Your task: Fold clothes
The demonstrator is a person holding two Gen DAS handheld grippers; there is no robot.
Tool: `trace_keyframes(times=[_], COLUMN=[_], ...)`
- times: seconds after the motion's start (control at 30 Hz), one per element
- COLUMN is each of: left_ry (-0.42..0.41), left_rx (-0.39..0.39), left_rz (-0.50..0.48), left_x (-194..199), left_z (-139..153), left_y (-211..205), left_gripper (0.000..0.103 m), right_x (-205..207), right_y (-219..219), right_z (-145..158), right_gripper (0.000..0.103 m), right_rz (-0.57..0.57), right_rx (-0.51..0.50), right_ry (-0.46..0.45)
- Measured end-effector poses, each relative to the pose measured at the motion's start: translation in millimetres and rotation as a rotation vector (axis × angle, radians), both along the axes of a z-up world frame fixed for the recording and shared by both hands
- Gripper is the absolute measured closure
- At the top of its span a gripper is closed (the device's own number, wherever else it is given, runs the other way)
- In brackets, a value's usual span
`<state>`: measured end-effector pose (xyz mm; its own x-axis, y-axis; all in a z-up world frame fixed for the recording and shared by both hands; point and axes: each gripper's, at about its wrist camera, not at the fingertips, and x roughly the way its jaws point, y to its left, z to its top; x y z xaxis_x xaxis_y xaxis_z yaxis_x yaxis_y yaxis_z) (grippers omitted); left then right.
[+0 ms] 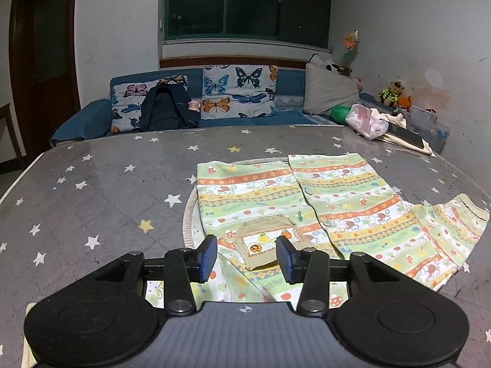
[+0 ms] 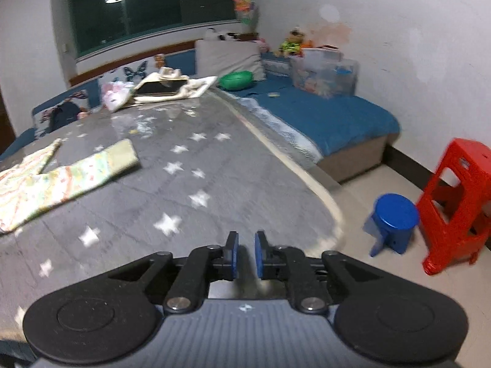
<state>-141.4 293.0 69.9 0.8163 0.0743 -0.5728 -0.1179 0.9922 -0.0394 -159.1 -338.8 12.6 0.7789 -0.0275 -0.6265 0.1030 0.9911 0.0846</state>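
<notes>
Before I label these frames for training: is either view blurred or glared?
Left wrist view: sharp on the shirt, fisheye bending at the edges, a lamp reflected in the window. Right wrist view: motion-blurred, stars on the cloth smeared.

The child's shirt (image 1: 307, 202) is soft printed cloth, matt. The star-patterned table cover (image 1: 101, 184) looks glossy at the upper right. The red stool (image 2: 457, 202) and blue stool (image 2: 394, 220) are smooth shiny plastic.
</notes>
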Motion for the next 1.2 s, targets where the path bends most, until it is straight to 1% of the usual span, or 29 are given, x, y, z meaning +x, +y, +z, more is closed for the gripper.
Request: trace_keyframes(times=[0.07, 0.1, 0.13, 0.17, 0.23, 0.27, 0.33, 0.47, 0.53, 0.57, 0.6, 0.67, 0.73, 0.9, 1.03, 1.2], left_ry=[-0.002, -0.003, -0.002, 0.0, 0.004, 0.007, 0.012, 0.008, 0.011, 0.012, 0.014, 0.017, 0.02, 0.017, 0.006, -0.002], left_rx=[-0.005, -0.007, -0.009, -0.012, -0.025, -0.03, -0.04, -0.048, -0.04, -0.037, -0.032, -0.031, -0.039, -0.037, -0.02, 0.024], left_rz=[0.005, 0.008, 0.014, 0.021, 0.036, 0.046, 0.066, 0.104, 0.122, 0.13, 0.142, 0.165, 0.186, 0.203, 0.165, 0.098], left_x=[-2.4, -3.9, -5.6, -6.7, -8.8, -10.2, -13.0, -25.5, -31.9, -35.1, -38.4, -44.7, -51.0, -62.0, -63.0, -53.7], left_z=[-0.7, -1.4, -2.3, -3.2, -5.5, -6.1, -7.4, -6.8, -6.7, -6.6, -6.6, -7.1, -8.4, -11.5, -10.8, -14.1], left_y=[2.0, 3.1, 5.0, 6.6, 11.1, 13.2, 17.2, 23.1, 23.8, 24.2, 25.2, 27.3, 29.5, 28.2, 16.5, -4.9], left_gripper=[0.057, 0.056, 0.056, 0.055, 0.055, 0.055, 0.054, 0.048, 0.045, 0.043, 0.04, 0.035, 0.033, 0.033, 0.033, 0.035], right_x=[-15.3, -23.1, -30.1, -34.5, -41.6, -45.3, -48.0, -37.4, -28.9, -23.3, -18.6, -8.5, 5.7, 38.1, 57.7, 80.8], right_y=[-5.2, -10.7, -17.2, -23.2, -33.5, -38.1, -40.5, -21.6, -8.9, -1.4, 6.2, 21.5, 39.0, 85.9, 125.5, 183.9], right_z=[-1.6, -2.7, -4.1, -5.7, -8.8, -9.1, -4.6, 14.4, 24.8, 30.1, 35.4, 43.0, 49.6, 55.5, 56.7, 59.2], right_gripper=[0.088, 0.075, 0.068, 0.065, 0.065, 0.065, 0.063, 0.048, 0.043, 0.038, 0.029, 0.018, 0.017, 0.007, 0.0, 0.0], right_rz=[-0.03, -0.064, -0.113, -0.168, -0.246, -0.273, -0.279, -0.174, -0.112, -0.082, -0.05, 0.014, 0.081, 0.226, 0.353, 0.529], right_rx=[-0.025, -0.028, -0.034, -0.048, -0.067, -0.063, -0.038, -0.029, -0.029, -0.03, -0.029, -0.019, -0.008, 0.009, 0.016, 0.011], right_ry=[0.0, 0.01, 0.027, 0.053, 0.09, 0.094, 0.079, 0.025, -0.001, -0.015, -0.03, -0.051, -0.061, -0.055, -0.054, -0.047])
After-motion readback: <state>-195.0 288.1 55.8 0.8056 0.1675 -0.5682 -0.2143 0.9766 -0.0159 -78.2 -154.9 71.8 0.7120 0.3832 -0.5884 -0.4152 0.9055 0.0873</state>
